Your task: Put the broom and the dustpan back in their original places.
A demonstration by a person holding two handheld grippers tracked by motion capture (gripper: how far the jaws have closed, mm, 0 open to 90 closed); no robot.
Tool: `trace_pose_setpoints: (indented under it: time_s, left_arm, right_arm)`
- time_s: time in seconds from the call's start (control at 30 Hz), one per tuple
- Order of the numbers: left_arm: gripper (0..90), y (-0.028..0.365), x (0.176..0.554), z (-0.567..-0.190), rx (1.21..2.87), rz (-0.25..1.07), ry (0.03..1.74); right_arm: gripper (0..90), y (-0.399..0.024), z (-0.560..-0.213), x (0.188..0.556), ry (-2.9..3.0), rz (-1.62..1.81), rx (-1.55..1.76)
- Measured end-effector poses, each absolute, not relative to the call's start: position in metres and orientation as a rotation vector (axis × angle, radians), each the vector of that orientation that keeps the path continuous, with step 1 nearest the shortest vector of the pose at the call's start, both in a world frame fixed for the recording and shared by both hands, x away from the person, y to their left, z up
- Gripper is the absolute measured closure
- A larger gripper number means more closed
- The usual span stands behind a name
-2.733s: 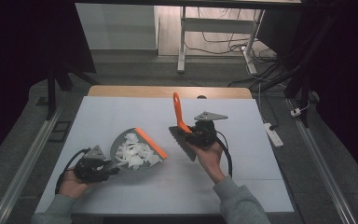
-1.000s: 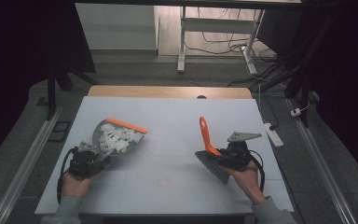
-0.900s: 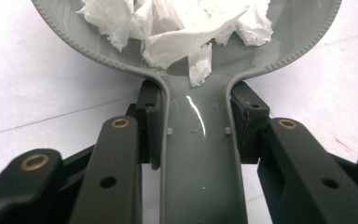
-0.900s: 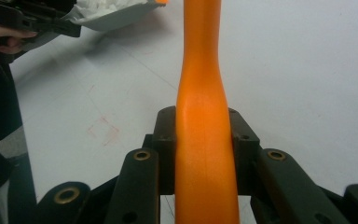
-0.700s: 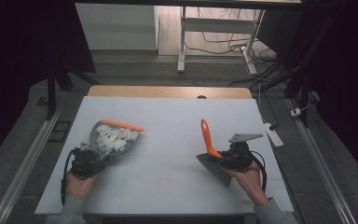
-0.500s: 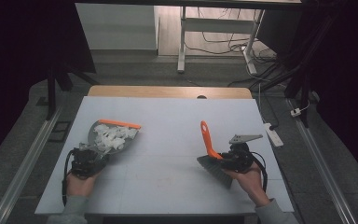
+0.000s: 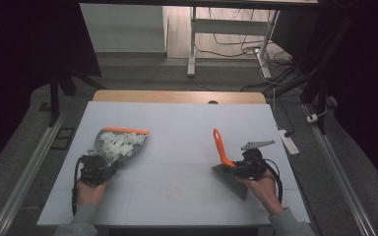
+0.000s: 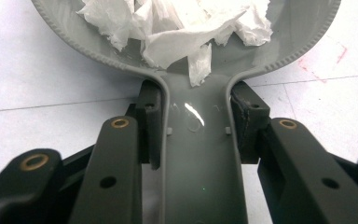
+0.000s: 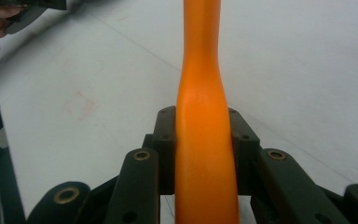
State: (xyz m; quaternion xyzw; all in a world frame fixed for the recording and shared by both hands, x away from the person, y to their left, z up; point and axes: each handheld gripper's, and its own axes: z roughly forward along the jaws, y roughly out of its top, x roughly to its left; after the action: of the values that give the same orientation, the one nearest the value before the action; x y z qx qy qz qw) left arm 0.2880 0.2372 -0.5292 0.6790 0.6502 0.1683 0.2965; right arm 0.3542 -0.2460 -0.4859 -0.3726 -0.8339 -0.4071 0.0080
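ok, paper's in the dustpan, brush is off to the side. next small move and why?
Probably open the right gripper and leave the brush on the table. All the paper seen sits in the dustpan, which the left gripper clamps by its handle, so sweeping looks finished.

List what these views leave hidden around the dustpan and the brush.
- Dustpan floor: left gripper view, covered by paper scraps; far rim cut off by the top edge.
- Brush bristles: right gripper view, below the bottom edge.
- Scrap count: high view, too small.
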Motion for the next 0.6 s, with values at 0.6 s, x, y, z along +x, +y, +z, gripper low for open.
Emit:
trace_pose_setpoints:
  time_s: [0.6]
  left_arm:
    - [60.8,0.235,0.291,-0.534,1.808,0.424,1.742]
  right_arm:
    - [66.2,-0.265,-0.501,0.38,-2.571,-1.218,-1.321]
